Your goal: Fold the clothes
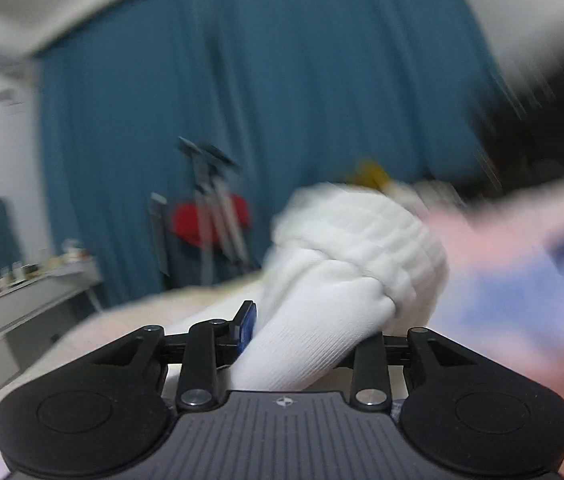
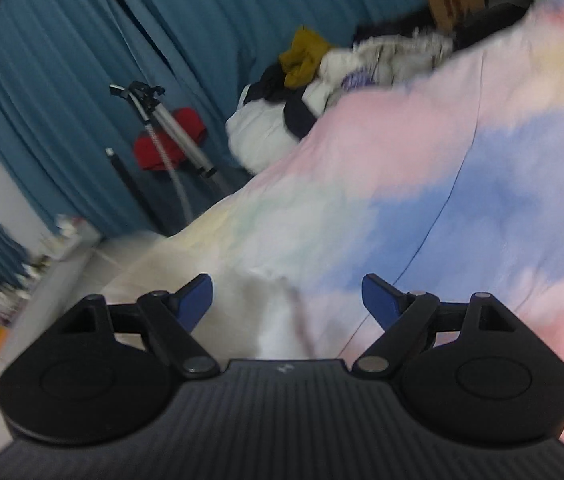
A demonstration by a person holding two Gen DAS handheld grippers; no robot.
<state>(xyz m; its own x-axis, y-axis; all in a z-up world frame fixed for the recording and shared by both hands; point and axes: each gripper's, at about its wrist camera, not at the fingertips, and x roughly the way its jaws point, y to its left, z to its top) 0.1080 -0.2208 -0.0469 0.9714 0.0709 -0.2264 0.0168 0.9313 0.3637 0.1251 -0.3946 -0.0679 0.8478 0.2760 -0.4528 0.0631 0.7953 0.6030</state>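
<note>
In the left wrist view my left gripper (image 1: 306, 332) is shut on a white ribbed sock (image 1: 346, 264), rolled into a thick bundle at its far end and held above the bed. Only its left blue pad (image 1: 246, 324) shows; the sock hides the right one. In the right wrist view my right gripper (image 2: 288, 300) is open and empty, its blue pads (image 2: 195, 300) wide apart over the pastel bedspread (image 2: 462, 184). A blurred white fabric (image 2: 273, 320) lies just below and between them.
A pile of clothes (image 2: 322, 92), white, black, and mustard, sits at the far end of the bed. A tripod (image 2: 169, 132) with a red item stands by the teal curtain (image 2: 81, 40). A cluttered white desk (image 1: 21, 296) is at the left.
</note>
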